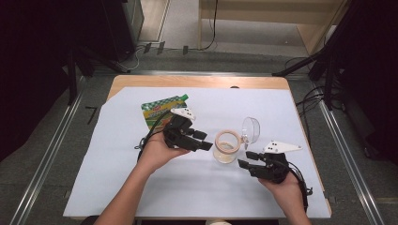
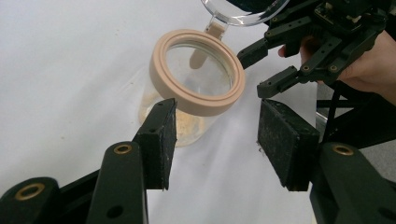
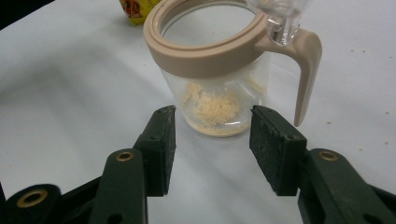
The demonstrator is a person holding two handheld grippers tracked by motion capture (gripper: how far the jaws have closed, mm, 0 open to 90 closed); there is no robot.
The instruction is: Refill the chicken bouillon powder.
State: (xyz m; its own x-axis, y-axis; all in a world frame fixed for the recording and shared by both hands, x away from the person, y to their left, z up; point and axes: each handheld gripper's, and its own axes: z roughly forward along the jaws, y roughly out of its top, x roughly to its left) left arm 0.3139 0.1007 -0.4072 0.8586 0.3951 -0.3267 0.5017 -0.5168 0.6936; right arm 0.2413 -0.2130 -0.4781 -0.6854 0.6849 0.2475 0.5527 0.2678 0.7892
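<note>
Two tools flank one jar (image 1: 225, 147), which sits right of desk centre, toward the near edge. Left tool (image 1: 202, 140): jaws spread, holding nothing, just beside the jar's left side. Jar looks like clear glass or hard plastic with a beige collar ring, beige lever handle (image 3: 306, 70) and a clear lid (image 1: 251, 130) flipped open on its hinge. Thin layer of pale crumbs at the bottom, so likely light; stiff, smooth walls, probably slippery and tippy. Best grip is across the body below the collar, not the lid. Right tool (image 1: 245, 160): jaws apart, empty, near the jar's right side.
</note>
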